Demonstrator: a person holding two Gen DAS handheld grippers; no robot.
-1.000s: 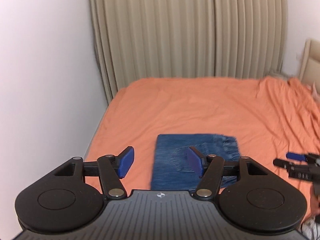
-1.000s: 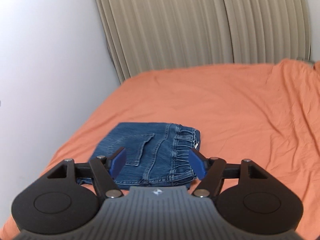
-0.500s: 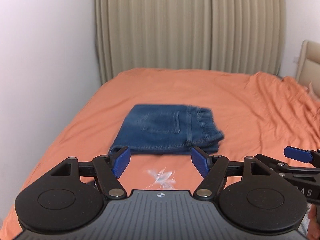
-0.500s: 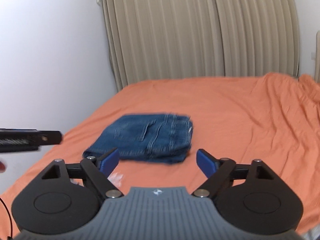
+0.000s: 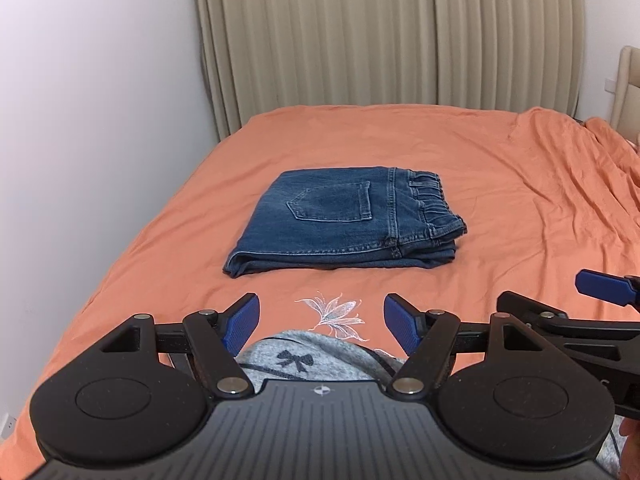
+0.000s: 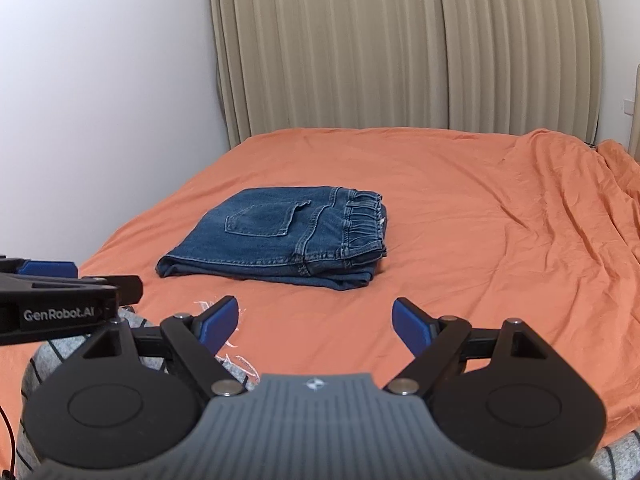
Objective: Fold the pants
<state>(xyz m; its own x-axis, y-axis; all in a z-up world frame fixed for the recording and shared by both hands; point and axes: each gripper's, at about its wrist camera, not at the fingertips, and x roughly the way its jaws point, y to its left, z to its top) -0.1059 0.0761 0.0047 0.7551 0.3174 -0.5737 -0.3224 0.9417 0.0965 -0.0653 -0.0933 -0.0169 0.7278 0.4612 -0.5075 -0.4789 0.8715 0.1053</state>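
Note:
A pair of blue jeans [image 5: 340,220] lies folded into a compact rectangle on the orange bed sheet [image 5: 480,160], back pocket up and elastic waistband to the right. The right wrist view shows the same jeans [image 6: 280,232] left of centre. My left gripper [image 5: 320,310] hovers near the bed's front edge, well short of the jeans, open with nothing between its blue pads. My right gripper [image 6: 316,314] is also open and empty, at about the same distance from the jeans. Each gripper shows at the edge of the other's view: right gripper [image 5: 600,290], left gripper [image 6: 48,270].
A grey garment [image 5: 304,354] with a dark bow print lies just under the left gripper at the bed's front edge. A white wall [image 5: 100,160] borders the bed on the left, beige curtains [image 5: 380,32] hang behind it, and a headboard [image 5: 628,88] stands at the right.
Both grippers have drawn back from the jeans toward the bed's front edge and sunk lower. Their jaws have widened. The jeans lie folded and have not shifted.

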